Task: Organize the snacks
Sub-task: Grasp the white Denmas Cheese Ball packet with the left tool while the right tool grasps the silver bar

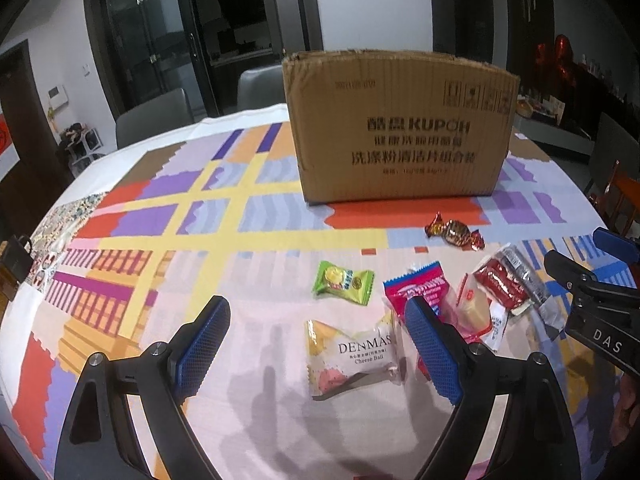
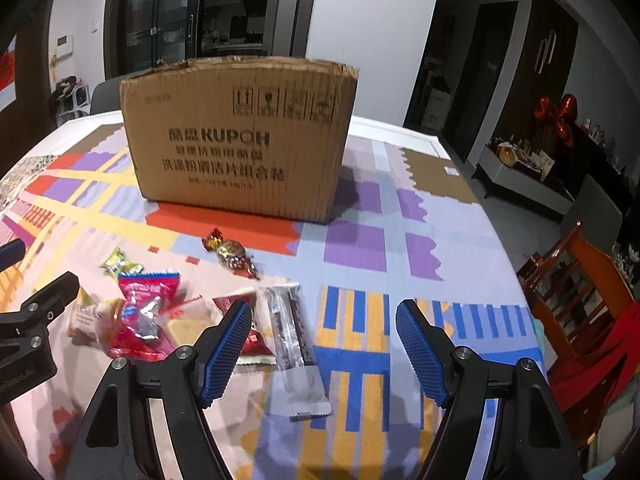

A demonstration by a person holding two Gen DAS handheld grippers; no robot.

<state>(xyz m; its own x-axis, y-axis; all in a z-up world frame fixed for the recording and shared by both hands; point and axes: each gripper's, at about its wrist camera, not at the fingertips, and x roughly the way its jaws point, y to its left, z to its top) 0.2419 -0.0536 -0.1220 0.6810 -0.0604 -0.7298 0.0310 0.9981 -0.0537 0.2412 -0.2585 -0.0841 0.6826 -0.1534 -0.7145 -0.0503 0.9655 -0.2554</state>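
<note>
A torn-topped cardboard box (image 1: 400, 128) stands at the back of the table. In front of it lie snack packets: a green candy packet (image 1: 344, 282), a pink packet (image 1: 416, 286), a red packet (image 1: 500, 284), a gold-brown twisted candy (image 1: 454, 232) and a white Denmas Cheese Ball packet (image 1: 352, 356). My left gripper (image 1: 316, 312) hangs open above the table, with the Cheese Ball packet lying between its fingers, untouched. My right gripper (image 2: 324, 306) is open over a clear grey bar packet (image 2: 296, 336) that lies near its left finger; the pads do not press it.
A patterned cloth (image 1: 200, 208) covers the round table. Grey chairs (image 1: 156, 116) stand behind it and a red wooden chair (image 2: 580, 300) is close to the right edge. A dark object (image 1: 14, 264) sits at the table's left rim.
</note>
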